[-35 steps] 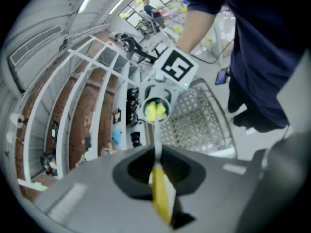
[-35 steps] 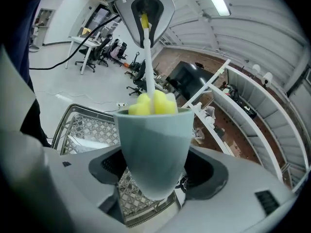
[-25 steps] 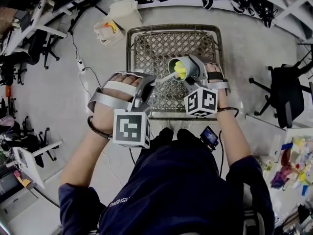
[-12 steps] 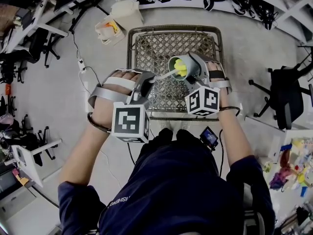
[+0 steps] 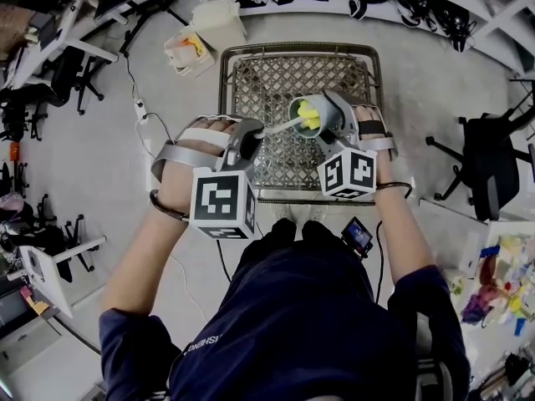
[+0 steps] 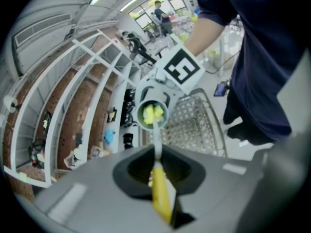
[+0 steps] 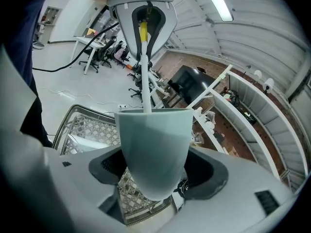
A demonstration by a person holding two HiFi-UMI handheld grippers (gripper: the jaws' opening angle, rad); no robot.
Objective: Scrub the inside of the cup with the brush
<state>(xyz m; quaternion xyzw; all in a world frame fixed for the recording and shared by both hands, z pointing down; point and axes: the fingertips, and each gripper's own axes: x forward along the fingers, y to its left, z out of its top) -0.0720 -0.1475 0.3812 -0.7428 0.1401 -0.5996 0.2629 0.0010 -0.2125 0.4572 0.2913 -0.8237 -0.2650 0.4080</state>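
Observation:
My right gripper [image 5: 328, 117] is shut on a pale grey-green cup [image 5: 311, 114] [image 7: 154, 149], held on its side above the wire-mesh table [image 5: 251, 82] with its mouth turned left. My left gripper [image 5: 251, 140] is shut on a brush [image 6: 159, 188] with a yellow grip and a thin white stem [image 5: 277, 127]. The yellow brush head [image 5: 308, 117] [image 6: 151, 114] sits inside the cup. In the right gripper view the white stem [image 7: 144, 81] drops into the cup mouth from the left gripper [image 7: 145, 28] above; the brush head is hidden there by the cup wall.
The mesh table has a metal rim [image 5: 224, 98] and stands on a grey floor. A white bin [image 5: 216, 19] and a box [image 5: 185, 50] lie beyond its far left corner. Office chairs [image 5: 485, 161] stand at the right, and desks [image 5: 58, 48] at the left.
Both grippers have drifted slightly up and away. The brush head has stayed inside the cup, shifting only a little.

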